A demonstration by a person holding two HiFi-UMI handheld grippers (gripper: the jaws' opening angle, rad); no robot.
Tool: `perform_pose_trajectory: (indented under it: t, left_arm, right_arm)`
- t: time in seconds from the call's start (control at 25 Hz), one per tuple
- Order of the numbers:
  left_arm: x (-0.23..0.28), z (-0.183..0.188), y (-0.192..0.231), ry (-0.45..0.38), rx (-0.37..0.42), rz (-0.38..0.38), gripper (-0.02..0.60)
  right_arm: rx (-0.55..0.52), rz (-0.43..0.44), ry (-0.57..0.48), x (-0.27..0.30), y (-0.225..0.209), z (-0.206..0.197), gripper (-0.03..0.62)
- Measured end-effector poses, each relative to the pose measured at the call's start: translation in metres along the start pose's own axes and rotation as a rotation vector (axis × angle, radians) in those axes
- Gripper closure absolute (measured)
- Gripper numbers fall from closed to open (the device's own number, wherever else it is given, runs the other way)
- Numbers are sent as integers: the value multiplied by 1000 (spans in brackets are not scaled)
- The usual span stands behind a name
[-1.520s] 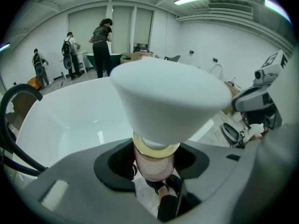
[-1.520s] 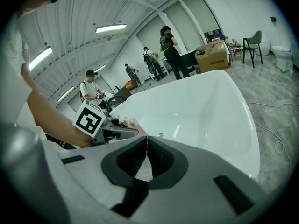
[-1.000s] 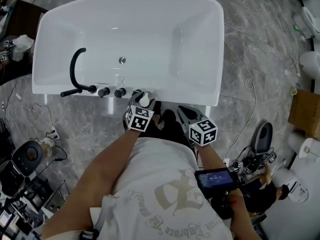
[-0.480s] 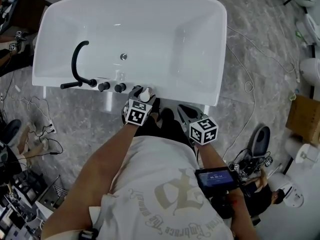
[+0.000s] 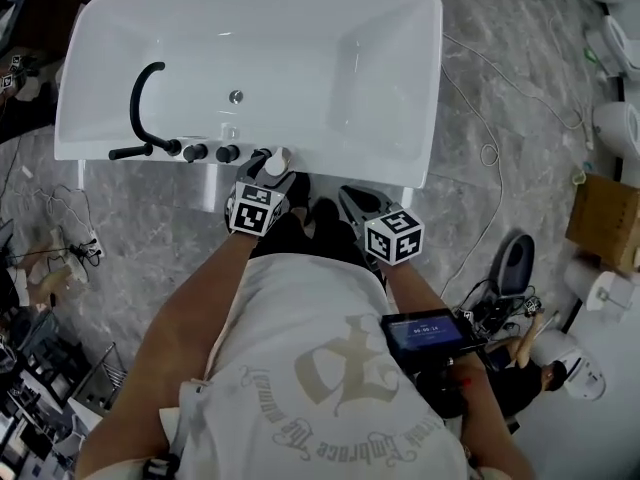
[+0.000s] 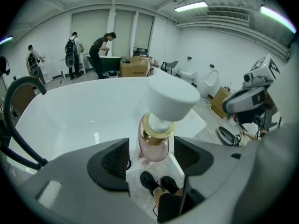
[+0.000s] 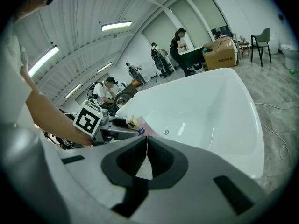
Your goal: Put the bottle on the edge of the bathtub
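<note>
Left gripper (image 6: 152, 158): jaws have just been opening, pads clear of the pink bottle (image 6: 159, 125), which stands upright between them on the bathtub edge (image 5: 330, 168). Right gripper (image 7: 146, 141): jaws closed together, empty.

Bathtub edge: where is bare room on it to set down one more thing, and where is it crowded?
Bare: the near rim from the bottle rightward to the corner. Crowded: the near rim's left part, with the faucet, two knobs and the bottle, which stands between the left tool's jaws; these have just been opening.
</note>
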State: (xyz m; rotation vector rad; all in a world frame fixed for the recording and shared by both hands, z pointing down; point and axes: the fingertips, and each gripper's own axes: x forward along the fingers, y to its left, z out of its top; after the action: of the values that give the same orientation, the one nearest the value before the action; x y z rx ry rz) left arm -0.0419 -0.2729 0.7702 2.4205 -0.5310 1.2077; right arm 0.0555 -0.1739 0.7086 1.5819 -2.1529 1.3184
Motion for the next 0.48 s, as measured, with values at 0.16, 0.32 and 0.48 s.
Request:
perform_pose_trajectory:
  t: [0.16, 0.32, 0.48]
  left_arm:
    - [-11, -6, 1, -19, -8, 16, 286]
    - [-27, -13, -5, -34, -40, 26, 341]
    - [-39, -18, -10, -54, -92, 34, 382]
  right_arm:
    - [-12, 13, 2, -2, 3, -1, 588]
    - [-18, 23, 0, -9, 7, -2, 588]
    - [-31, 35, 5, -12, 10, -2, 588]
